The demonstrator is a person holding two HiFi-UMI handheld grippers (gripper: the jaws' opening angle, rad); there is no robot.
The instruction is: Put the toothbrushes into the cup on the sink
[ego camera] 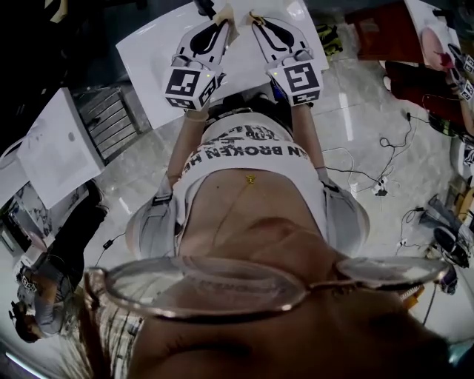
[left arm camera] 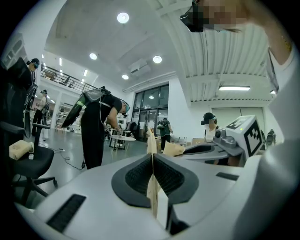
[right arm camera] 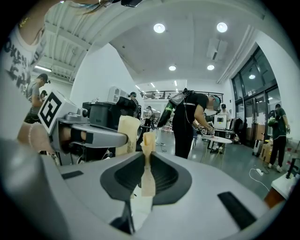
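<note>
Two pale wooden toothbrushes are held up in the air, one in each gripper. My left gripper (ego camera: 220, 22) is shut on one toothbrush (left arm camera: 152, 185), whose handle stands upright between the black pads. My right gripper (ego camera: 258, 21) is shut on the other toothbrush (right arm camera: 147, 168), bristle head up. Both grippers point almost level, side by side in front of the person's chest. From the left gripper view the right gripper (left arm camera: 185, 151) shows to the right, and from the right gripper view the left gripper (right arm camera: 123, 137) shows to the left. No cup or sink is in view.
A white table (ego camera: 148, 55) lies under and ahead of the grippers, another white top (ego camera: 55, 148) to the left. Cables (ego camera: 370, 178) trail over the shiny floor. A person in black (left arm camera: 93, 126) bends over a small round table; an office chair (left arm camera: 23, 164) stands at the left.
</note>
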